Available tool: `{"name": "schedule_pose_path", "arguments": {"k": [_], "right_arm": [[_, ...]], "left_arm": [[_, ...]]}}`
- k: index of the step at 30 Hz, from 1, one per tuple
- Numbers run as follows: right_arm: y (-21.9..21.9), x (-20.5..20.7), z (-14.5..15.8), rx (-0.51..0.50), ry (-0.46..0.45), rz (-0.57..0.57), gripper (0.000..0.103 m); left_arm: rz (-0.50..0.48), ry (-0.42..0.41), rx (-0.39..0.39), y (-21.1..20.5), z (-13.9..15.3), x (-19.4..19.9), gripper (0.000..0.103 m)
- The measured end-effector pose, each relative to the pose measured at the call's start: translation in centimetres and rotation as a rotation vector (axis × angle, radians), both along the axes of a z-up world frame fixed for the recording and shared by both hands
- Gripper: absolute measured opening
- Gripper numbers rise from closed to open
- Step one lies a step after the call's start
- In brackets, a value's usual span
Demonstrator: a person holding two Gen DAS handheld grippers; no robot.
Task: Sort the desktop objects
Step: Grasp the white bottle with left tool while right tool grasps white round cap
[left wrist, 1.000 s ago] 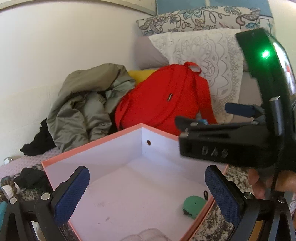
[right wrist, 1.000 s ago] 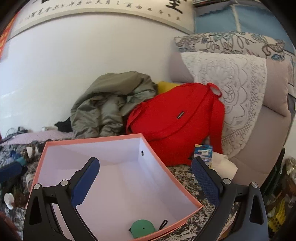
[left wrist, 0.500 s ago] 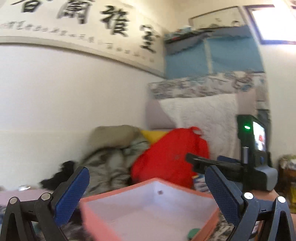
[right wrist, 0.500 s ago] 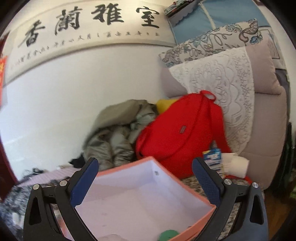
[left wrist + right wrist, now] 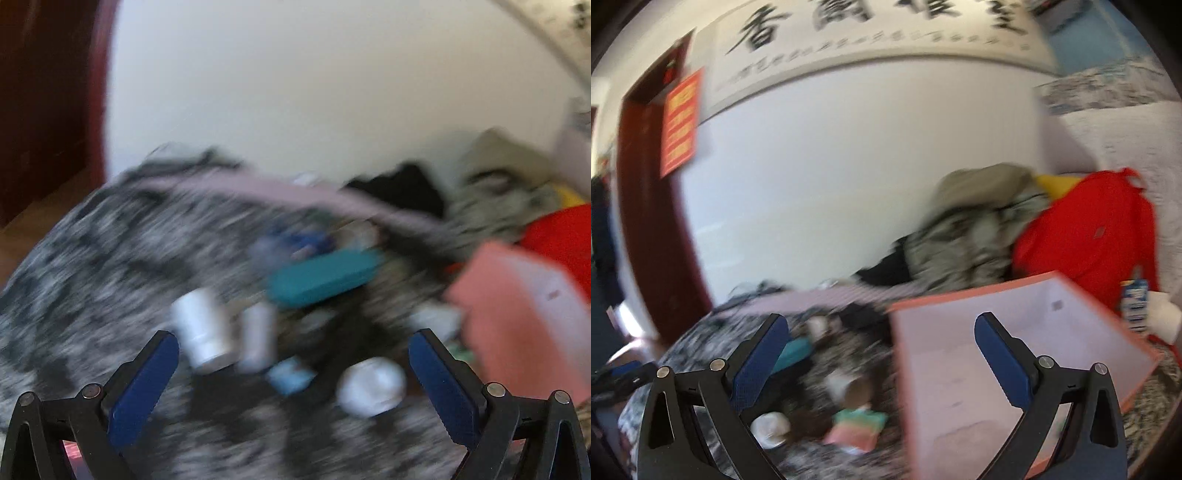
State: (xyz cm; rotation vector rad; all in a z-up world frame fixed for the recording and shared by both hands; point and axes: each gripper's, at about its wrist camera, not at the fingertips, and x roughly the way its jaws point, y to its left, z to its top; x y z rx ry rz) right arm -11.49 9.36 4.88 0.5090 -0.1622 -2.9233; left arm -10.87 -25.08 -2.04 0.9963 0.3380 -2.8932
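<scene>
Both views are motion-blurred. My left gripper [image 5: 293, 373] is open and empty above a speckled tabletop [image 5: 92, 266]. Ahead of it lie a white bottle [image 5: 201, 334], a smaller white container [image 5: 258, 338], a round white object [image 5: 371, 386], a pale blue item [image 5: 290, 376] and a teal case [image 5: 325, 277]. The pink-rimmed white box [image 5: 517, 317] stands to the right. My right gripper [image 5: 881, 352] is open and empty, straddling the box's left wall [image 5: 901, 354]. Left of the box [image 5: 1015, 369] lie a white round object [image 5: 770, 428], a green-and-pink item [image 5: 857, 426] and the teal case [image 5: 792, 352].
Behind the table, a red backpack [image 5: 1089, 236] and an olive jacket [image 5: 975, 229] rest against the sofa. A dark wooden door frame [image 5: 646, 221] stands at left. Black cloth [image 5: 399, 188] lies at the table's far edge. A blue-and-white carton [image 5: 1134, 302] sits beside the box.
Both grippers have swung left, away from above the box. The left view now faces the loose items on the tabletop; the box has slid to the right in both views.
</scene>
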Motion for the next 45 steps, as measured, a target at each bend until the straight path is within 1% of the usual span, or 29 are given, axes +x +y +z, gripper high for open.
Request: {"name": "schedule_pose_path", "arguments": {"k": [1, 3, 4, 6, 7, 9, 11, 12, 14, 15, 17, 20, 24, 26, 29, 32, 35, 37, 41, 44, 45], "right_arm": [[-1.8, -0.4, -0.8, 0.009, -0.032, 0.043, 0.103], [-4.7, -1.0, -2.7, 0.033, -0.096, 0.109, 0.102], [-6.2, -1.4, -3.6, 0.046, -0.130, 0.141, 0.102], [-8.8, -1.9, -5.8, 0.076, -0.197, 0.193, 0.102], [-9.9, -2.1, -6.8, 0.090, -0.229, 0.217, 0.102], [-12.0, -2.6, -9.1, 0.110, -0.310, 0.281, 0.102], [-13.7, -2.8, -11.6, 0.109, -0.415, 0.354, 0.102], [-14.6, -3.0, -12.8, 0.108, -0.468, 0.391, 0.102], [-16.1, -2.8, -15.0, 0.143, -0.541, 0.423, 0.102], [-16.4, -2.6, -15.6, 0.164, -0.552, 0.428, 0.102], [-17.6, -2.5, -17.0, 0.241, -0.545, 0.420, 0.102], [-18.1, -2.8, -18.4, 0.298, -0.539, 0.409, 0.102], [-17.6, -4.0, -19.6, 0.287, -0.580, 0.396, 0.102], [-17.3, -4.8, -20.2, 0.283, -0.598, 0.392, 0.102], [-17.0, -6.4, -20.6, 0.288, -0.584, 0.380, 0.101], [-16.8, -7.7, -20.6, 0.274, -0.562, 0.370, 0.101], [-16.8, -8.9, -20.5, 0.232, -0.558, 0.376, 0.096], [-17.0, -9.5, -20.4, 0.208, -0.556, 0.399, 0.089], [-17.9, -9.4, -20.0, 0.194, -0.548, 0.447, 0.086], [-18.4, -9.7, -20.0, 0.201, -0.542, 0.463, 0.080], [-18.4, -9.9, -20.0, 0.195, -0.543, 0.464, 0.077]], "left_arm": [[0.021, -0.047, -0.020, -1.0, -1.0, -0.5, 0.103], [0.043, -0.131, -0.033, -2.4, -3.0, -1.3, 0.103], [0.054, -0.183, -0.026, -3.3, -4.3, -1.9, 0.103], [0.061, -0.260, 0.009, -4.7, -6.4, -2.8, 0.103], [0.066, -0.284, 0.036, -5.2, -7.5, -3.2, 0.103], [0.066, -0.320, 0.077, -5.5, -8.4, -3.7, 0.103], [0.042, -0.353, 0.106, -5.1, -9.3, -4.6, 0.103], [0.026, -0.364, 0.109, -4.7, -9.5, -5.0, 0.103], [0.000, -0.360, 0.077, -3.7, -9.5, -6.0, 0.103], [-0.006, -0.359, 0.067, -3.3, -9.5, -6.5, 0.103], [-0.005, -0.359, 0.071, -3.2, -9.5, -7.5, 0.103], [0.023, -0.358, 0.112, -3.9, -9.7, -9.0, 0.103], [0.048, -0.352, 0.184, -5.2, -10.0, -10.9, 0.103], [0.067, -0.362, 0.196, -5.5, -10.4, -11.8, 0.103], [0.095, -0.388, 0.209, -5.9, -11.2, -12.8, 0.103], [0.111, -0.392, 0.220, -6.2, -11.6, -13.5, 0.103], [0.125, -0.390, 0.217, -6.3, -11.6, -14.1, 0.103], [0.134, -0.390, 0.215, -6.4, -11.6, -14.3, 0.103], [0.140, -0.389, 0.205, -6.5, -11.6, -14.3, 0.103], [0.152, -0.386, 0.194, -6.7, -11.5, -14.1, 0.095], [0.158, -0.387, 0.187, -6.7, -11.4, -13.9, 0.088]]}}
